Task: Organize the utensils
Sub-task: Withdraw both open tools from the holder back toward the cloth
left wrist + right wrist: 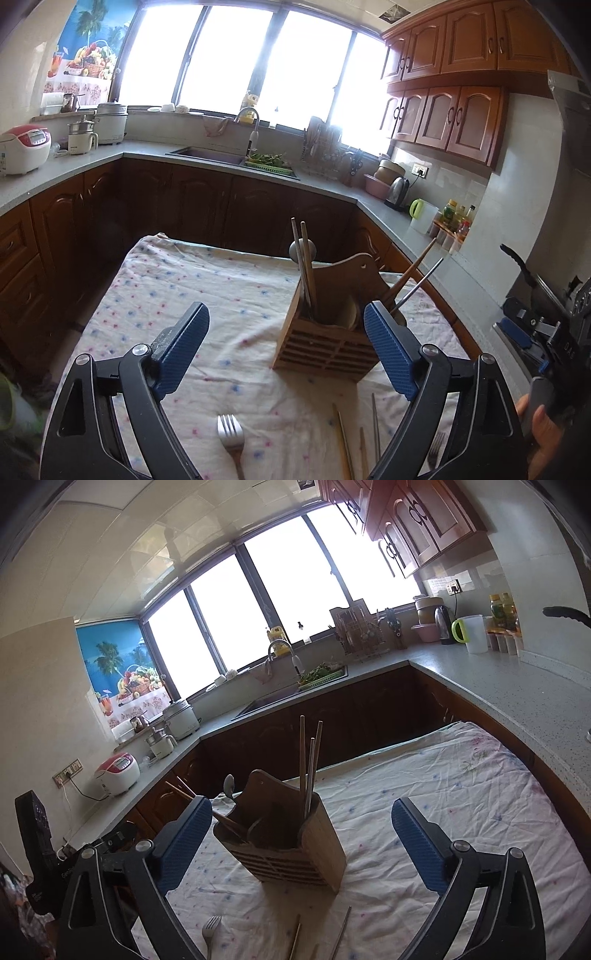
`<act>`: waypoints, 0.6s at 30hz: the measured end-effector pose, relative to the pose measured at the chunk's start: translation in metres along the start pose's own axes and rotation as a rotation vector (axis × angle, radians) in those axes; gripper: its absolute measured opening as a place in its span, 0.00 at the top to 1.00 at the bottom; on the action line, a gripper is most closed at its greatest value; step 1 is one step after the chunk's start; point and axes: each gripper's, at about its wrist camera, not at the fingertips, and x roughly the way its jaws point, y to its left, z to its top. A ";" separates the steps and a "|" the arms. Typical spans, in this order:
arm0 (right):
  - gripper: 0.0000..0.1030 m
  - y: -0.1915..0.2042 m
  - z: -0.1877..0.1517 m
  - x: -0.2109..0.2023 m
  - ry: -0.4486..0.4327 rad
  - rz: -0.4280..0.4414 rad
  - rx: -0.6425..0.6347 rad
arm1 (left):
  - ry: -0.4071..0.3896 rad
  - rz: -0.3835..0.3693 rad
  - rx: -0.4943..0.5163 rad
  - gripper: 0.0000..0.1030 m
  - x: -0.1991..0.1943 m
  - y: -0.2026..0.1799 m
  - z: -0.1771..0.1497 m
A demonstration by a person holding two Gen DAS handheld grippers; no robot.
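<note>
Both the left gripper (286,332) and right gripper (301,832) are held spread and empty; the fork (231,437) lies on the tablecloth (166,288) beneath the left one, handle toward it, short of the holder (328,332)

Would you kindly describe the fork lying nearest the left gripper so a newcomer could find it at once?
Start at the table under the spotted cloth, where a wooden utensil holder stands. On the cloth in front of the holder lies a silver fork, tines toward it. Unlike the chopsticks lying to its right, it is pronged and shiny.
</note>
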 end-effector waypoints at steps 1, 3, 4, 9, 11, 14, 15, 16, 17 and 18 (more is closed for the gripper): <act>0.03 -0.002 -0.004 -0.006 0.005 -0.008 0.003 | 0.005 0.002 0.003 0.12 -0.005 0.000 -0.005; 0.03 -0.008 -0.013 -0.016 0.015 -0.021 0.014 | 0.021 0.000 0.001 0.12 -0.012 0.000 -0.013; 0.03 -0.011 -0.018 -0.021 0.020 -0.028 0.021 | 0.030 -0.004 0.000 0.12 -0.016 0.000 -0.018; 0.03 -0.024 -0.042 -0.038 0.055 -0.060 0.053 | 0.084 0.002 0.001 0.12 -0.022 -0.001 -0.043; 0.03 -0.028 -0.051 -0.044 0.068 -0.069 0.062 | 0.111 0.000 0.004 0.12 -0.021 -0.003 -0.054; 0.03 -0.033 -0.065 -0.047 0.095 -0.084 0.062 | 0.156 -0.002 0.004 0.12 -0.016 -0.005 -0.072; 0.03 -0.034 -0.070 -0.048 0.103 -0.087 0.063 | 0.170 -0.001 0.003 0.12 -0.015 -0.005 -0.077; 0.03 -0.036 -0.074 -0.049 0.109 -0.091 0.065 | 0.184 0.002 0.002 0.12 -0.013 -0.006 -0.081; 0.03 -0.037 -0.079 -0.049 0.117 -0.095 0.066 | 0.197 0.002 0.001 0.12 -0.011 -0.006 -0.086; 0.03 -0.038 -0.082 -0.049 0.127 -0.099 0.067 | 0.209 0.001 0.000 0.12 -0.009 -0.007 -0.090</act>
